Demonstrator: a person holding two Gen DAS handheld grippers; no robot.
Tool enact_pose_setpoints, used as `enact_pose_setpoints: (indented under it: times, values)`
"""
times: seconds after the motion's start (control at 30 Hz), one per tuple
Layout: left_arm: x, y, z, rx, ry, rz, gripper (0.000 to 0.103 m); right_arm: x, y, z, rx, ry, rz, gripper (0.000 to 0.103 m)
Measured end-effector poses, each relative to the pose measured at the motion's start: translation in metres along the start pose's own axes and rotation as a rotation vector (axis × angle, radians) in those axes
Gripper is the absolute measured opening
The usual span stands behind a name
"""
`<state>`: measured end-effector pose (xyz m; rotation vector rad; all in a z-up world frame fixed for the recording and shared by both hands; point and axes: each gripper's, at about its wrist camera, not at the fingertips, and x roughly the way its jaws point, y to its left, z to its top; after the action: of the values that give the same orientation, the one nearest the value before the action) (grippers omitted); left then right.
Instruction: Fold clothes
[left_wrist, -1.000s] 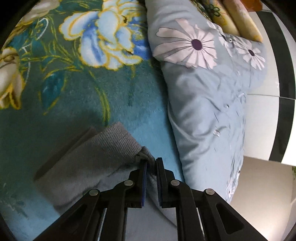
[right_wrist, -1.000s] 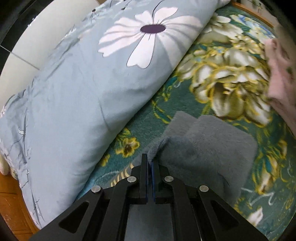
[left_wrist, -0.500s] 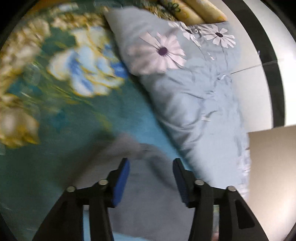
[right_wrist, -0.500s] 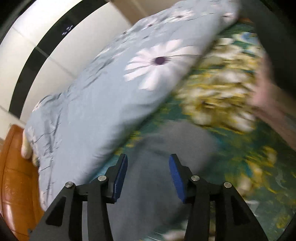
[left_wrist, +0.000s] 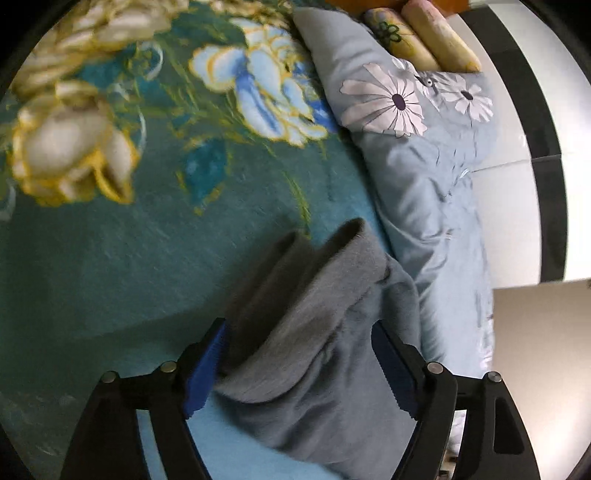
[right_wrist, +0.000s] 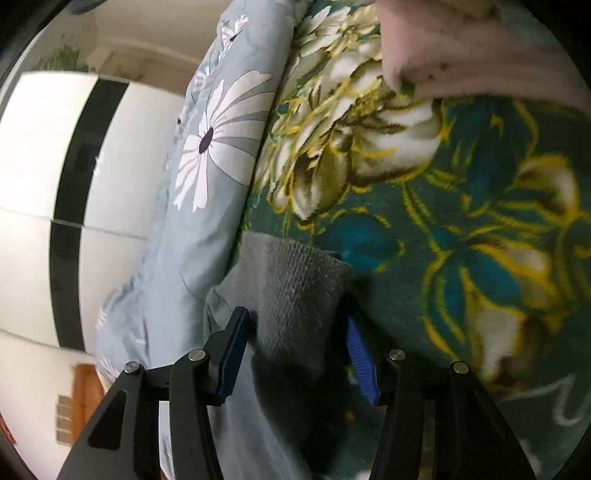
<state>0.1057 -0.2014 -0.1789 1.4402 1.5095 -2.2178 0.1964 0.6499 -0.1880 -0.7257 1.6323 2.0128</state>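
Your left gripper (left_wrist: 299, 365) hangs over a grey knitted garment (left_wrist: 317, 314) that lies bunched on a teal flowered blanket (left_wrist: 147, 229), its jaws opening wide; the cloth sits between the blue pads (left_wrist: 205, 373) but neither pad presses on it, so you hold nothing there. The garment's thick folded edge rises toward the far side, close against a pale blue quilt (left_wrist: 417, 177) printed with white daisies. Two yellowish rolled cushions (left_wrist: 424, 40) lie beyond the quilt, by a white wall with a black stripe (left_wrist: 528, 110)

Your right gripper (right_wrist: 295, 358) points down at another end of the same grey garment (right_wrist: 295, 291), its jaws also opening; a ribbed flap of the cloth stands between the fingers (right_wrist: 360, 354), loose, with a gap on either side. Here the garment lies in the seam where the blanket (right_wrist: 461, 240) meets the quilt (right_wrist: 221, 166). A pink cloth (right_wrist: 461, 44) rests on the blanket at the far edge of this view, well apart from the garment
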Motion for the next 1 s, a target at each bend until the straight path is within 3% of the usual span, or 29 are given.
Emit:
enact_pose_setpoints:
  times: [0.07, 0.13, 0.23, 0.4, 0.53, 0.77, 0.83, 0.9, 0.93, 0.97, 1.0]
  values:
    - [0.002, -0.001, -0.004, 0.000, -0.010, -0.007, 0.085, 0.004, 0.005, -0.001, -0.001, -0.002, -0.012, 0.050]
    - [0.004, -0.004, -0.004, 0.044, 0.006, 0.021, 0.085, 0.006, 0.011, -0.001, -0.012, 0.021, -0.028, 0.029]
    - [0.003, -0.005, -0.006, 0.097, 0.021, 0.089, 0.085, 0.003, 0.021, -0.003, -0.030, 0.031, -0.060, 0.023]
    - [-0.023, 0.011, -0.018, 0.091, 0.059, 0.136, 0.085, -0.006, 0.038, -0.003, -0.080, 0.032, -0.087, 0.022]
    - [-0.014, 0.027, -0.028, 0.008, 0.086, 0.049, 0.085, -0.006, 0.048, -0.004, -0.109, 0.039, -0.100, 0.021]
    - [0.002, 0.012, -0.023, 0.037, -0.018, 0.047, 0.092, -0.007, 0.064, 0.002, -0.136, 0.045, -0.097, 0.020]
    - [0.001, 0.009, -0.022, 0.019, -0.054, 0.083, 0.084, -0.010, 0.070, 0.003, -0.145, 0.042, -0.101, 0.020]
    - [-0.001, 0.006, -0.015, 0.027, -0.054, 0.115, 0.041, -0.015, 0.078, 0.000, -0.159, 0.034, -0.108, 0.020]
    - [-0.002, 0.004, -0.011, 0.036, -0.049, 0.131, 0.037, -0.017, 0.082, 0.000, -0.165, 0.032, -0.111, 0.020]
    - [-0.003, 0.001, -0.008, 0.043, -0.045, 0.141, 0.024, -0.020, 0.085, 0.000, -0.170, 0.029, -0.113, 0.019]
    - [-0.009, -0.005, -0.004, 0.045, -0.047, 0.127, 0.021, -0.023, 0.089, 0.000, -0.174, 0.025, -0.116, 0.019]
